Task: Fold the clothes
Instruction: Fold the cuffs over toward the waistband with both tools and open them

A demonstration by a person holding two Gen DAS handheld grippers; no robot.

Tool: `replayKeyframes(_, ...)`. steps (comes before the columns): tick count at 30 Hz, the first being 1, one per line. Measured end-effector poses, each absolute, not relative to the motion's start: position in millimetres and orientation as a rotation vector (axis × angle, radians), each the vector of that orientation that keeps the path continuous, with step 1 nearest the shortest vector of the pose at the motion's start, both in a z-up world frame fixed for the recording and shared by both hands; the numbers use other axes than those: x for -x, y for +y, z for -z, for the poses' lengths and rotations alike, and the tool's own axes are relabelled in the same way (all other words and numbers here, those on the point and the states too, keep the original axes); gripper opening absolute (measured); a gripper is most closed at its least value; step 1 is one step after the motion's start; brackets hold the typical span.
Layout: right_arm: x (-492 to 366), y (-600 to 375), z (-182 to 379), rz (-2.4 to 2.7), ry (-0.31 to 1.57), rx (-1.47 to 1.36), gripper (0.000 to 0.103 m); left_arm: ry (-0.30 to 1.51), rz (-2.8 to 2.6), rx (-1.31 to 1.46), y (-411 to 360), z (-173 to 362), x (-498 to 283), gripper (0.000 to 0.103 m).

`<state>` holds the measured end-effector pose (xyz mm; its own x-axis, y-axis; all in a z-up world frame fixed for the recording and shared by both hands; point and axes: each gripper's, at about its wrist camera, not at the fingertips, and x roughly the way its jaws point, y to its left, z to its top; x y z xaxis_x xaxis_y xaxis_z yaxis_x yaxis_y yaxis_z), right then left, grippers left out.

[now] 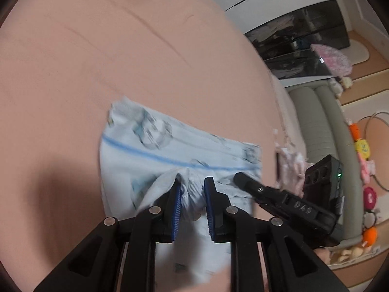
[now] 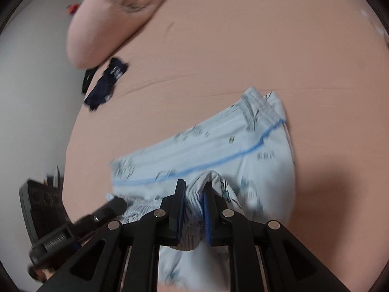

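A small pale-blue garment [image 1: 150, 150] with a blue stripe and faint printed figures lies on the pink bed sheet [image 1: 97, 60]. My left gripper [image 1: 192, 182] is shut on a bunched fold of its near edge, cloth squeezed between the blue pads. In the right wrist view the same pale-blue garment [image 2: 218, 146] spreads ahead, and my right gripper [image 2: 194, 187] is shut on its gathered elastic edge. The right gripper [image 1: 239, 177] shows in the left wrist view, just right of the left one. The left gripper [image 2: 119, 203] shows at lower left of the right wrist view.
A dark navy garment [image 2: 105, 85] lies farther up the sheet [image 2: 243, 48], with a pink pillow [image 2: 104, 24] beyond it. Right of the bed are a grey-green padded rail [image 1: 323, 126], colourful toys [image 1: 364, 170], a pink cloth [image 1: 333, 58] and a dark cabinet [image 1: 304, 39].
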<state>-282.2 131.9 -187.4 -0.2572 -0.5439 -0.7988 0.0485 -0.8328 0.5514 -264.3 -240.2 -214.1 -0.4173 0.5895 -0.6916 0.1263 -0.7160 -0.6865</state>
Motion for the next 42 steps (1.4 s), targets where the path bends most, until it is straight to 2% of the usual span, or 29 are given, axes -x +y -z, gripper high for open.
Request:
replayKeyframes(4, 305, 126, 202, 2.088, -0.672, -1.674, 0.019, -0.931, -2.153, 1.519, -245, 214, 280, 0.023)
replayKeyframes(6, 302, 133, 193, 2.058, -0.688, -1.655, 0.025, -0.845, -2.188, 1.433, -247, 197, 270, 0.033)
replayKeyframes(8, 289, 144, 175, 2.091, -0.7, -1.576, 0.032, -0.77, -2.238, 1.337, -250, 180, 258, 0.047)
replayKeyframes(10, 275, 148, 155, 2.177, -0.593, -1.503, 0.034, -0.621, -2.323, 1.267, -247, 162, 245, 0.047)
replayKeyframes(13, 254, 152, 127, 2.294, -0.419, -1.391, 0.033, -0.365, -2.361, 1.3, -234, 157, 236, 0.026)
replayKeyframes(15, 246, 127, 130, 2.312, -0.084, -1.409, 0.023, -0.366, -2.293, 1.351, -227, 174, 241, 0.025)
replayKeyframes(16, 246, 112, 140, 2.267, 0.026, -1.45, 0.022, -0.337, -2.271, 1.399, -220, 184, 248, 0.025)
replayKeyframes(18, 250, 93, 157, 2.209, 0.116, -1.5, 0.022, -0.211, -2.272, 1.473, -205, 198, 267, 0.025)
replayKeyframes(20, 259, 77, 169, 2.243, 0.216, -1.507, 0.022, -0.28, -2.282, 1.482, -208, 197, 287, 0.025)
replayKeyframes(23, 274, 71, 163, 2.354, 0.175, -1.429, 0.022, -0.302, -2.354, 1.431, -215, 180, 298, 0.025)
replayKeyframes(27, 274, 97, 145, 2.436, -0.002, -1.393, 0.022, -0.209, -2.38, 1.421, -220, 164, 287, 0.025)
replayKeyframes(31, 255, 107, 134, 2.321, 0.026, -1.399, 0.022, 0.024, -2.271, 1.366, -198, 164, 268, 0.025)
replayKeyframes(35, 239, 70, 161, 2.249, 0.308, -1.429, 0.022, 0.291, -2.314, 1.471, -167, 192, 296, 0.025)
replayKeyframes(36, 241, 68, 169, 2.295, 0.382, -1.44, 0.022, 0.245, -2.322, 1.492, -171, 190, 304, 0.025)
replayKeyframes(38, 256, 78, 175, 2.372, 0.297, -1.476, 0.022, 0.152, -2.357, 1.511, -180, 182, 317, 0.025)
replayKeyframes(39, 261, 87, 170, 2.387, 0.193, -1.484, 0.022, 0.127, -2.412, 1.469, -185, 168, 316, 0.025)
replayKeyframes(42, 259, 98, 140, 2.447, 0.077, -1.395, 0.022, 0.143, -2.397, 1.366, -187, 144, 303, 0.026)
